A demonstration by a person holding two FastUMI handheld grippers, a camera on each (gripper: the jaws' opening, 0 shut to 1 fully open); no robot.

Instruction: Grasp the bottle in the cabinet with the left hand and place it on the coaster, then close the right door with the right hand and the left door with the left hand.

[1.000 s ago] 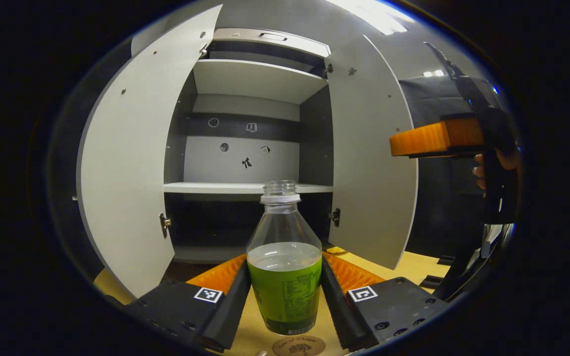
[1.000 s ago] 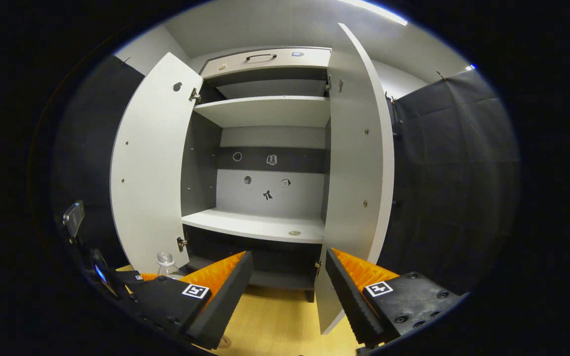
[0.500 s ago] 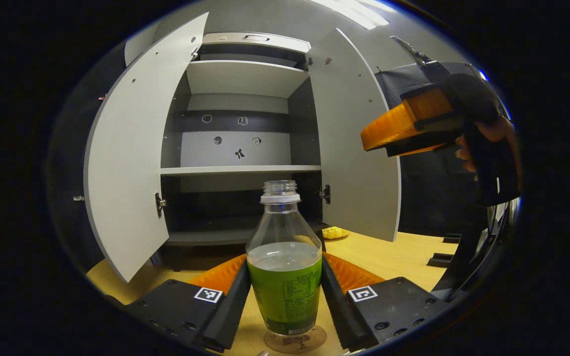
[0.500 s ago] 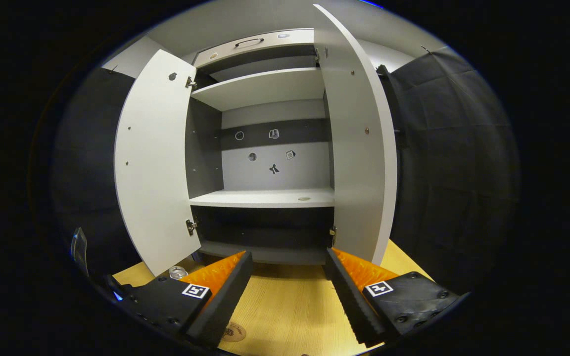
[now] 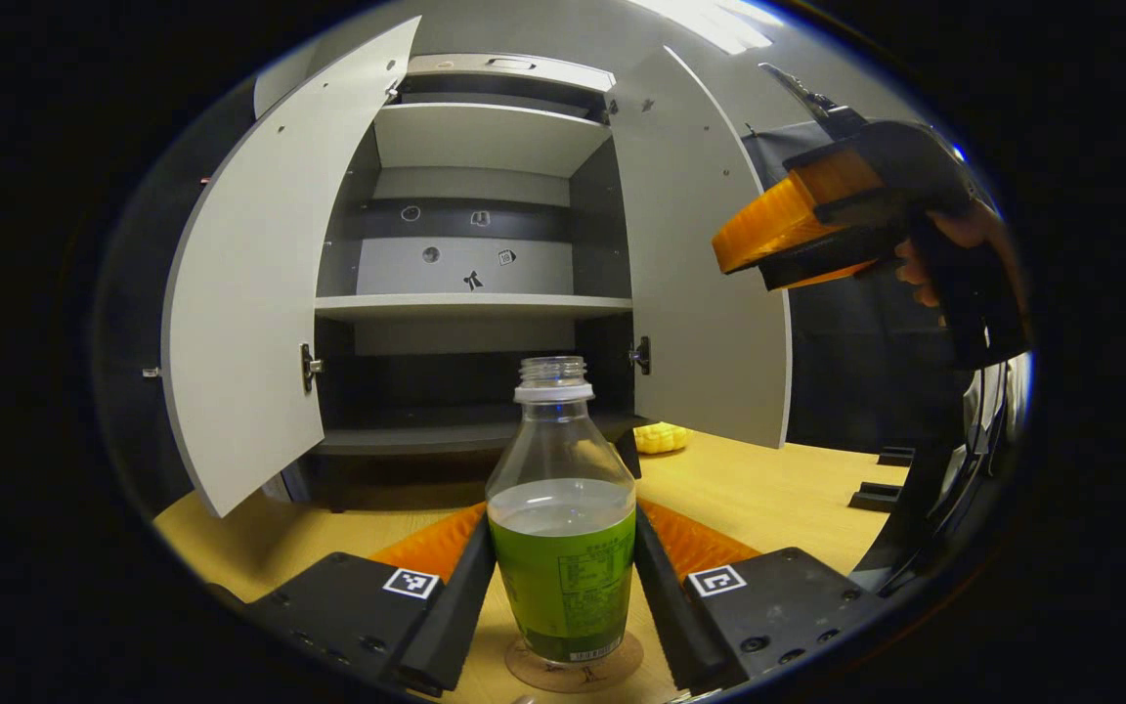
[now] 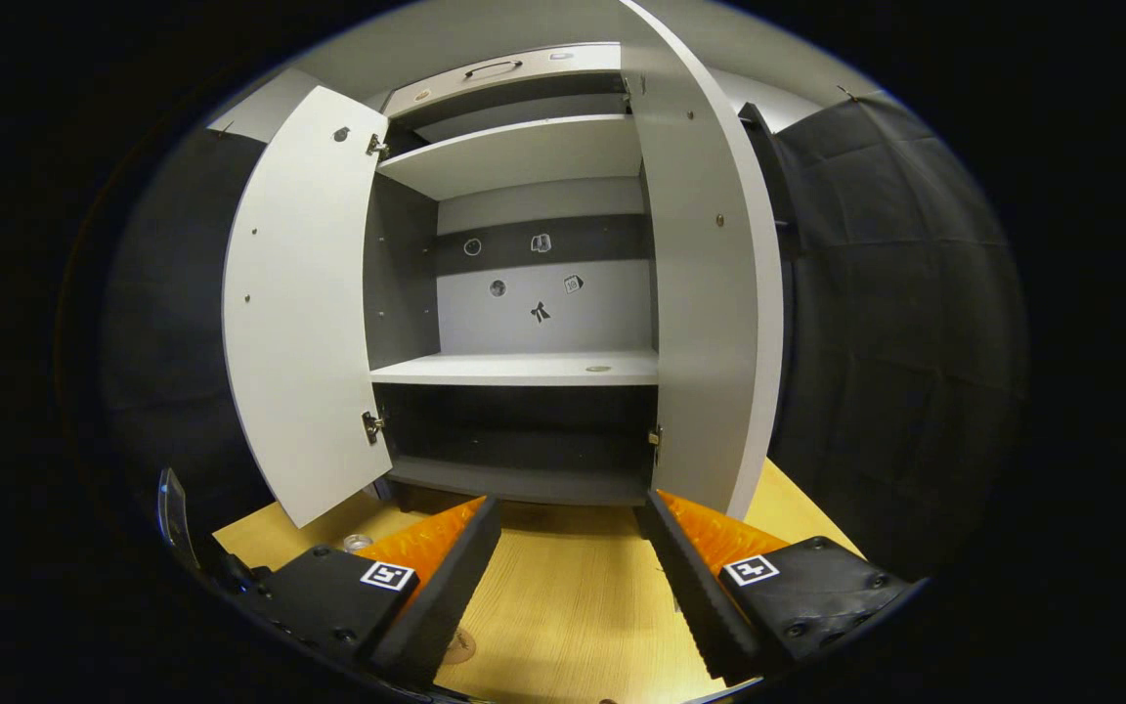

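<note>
Coaster (image 5: 573, 667) mostly hidden under the bottle (image 5: 563, 548) at six o'clock, print on the bottle's label too small to tell, small yellow thing (image 5: 662, 437) partly behind the right door (image 5: 710, 293), stickers (image 6: 534, 279) on the cabinet's back wall too small to tell.

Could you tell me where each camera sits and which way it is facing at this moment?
Left gripper view: rides low on the left gripper, facing the open cabinet; its jaws grip the bottle over the coaster; the right gripper shows farther off.
Right gripper view: rides on the right gripper, facing the cabinet; jaws open.
Shared: cabinet, wooden table.
</note>
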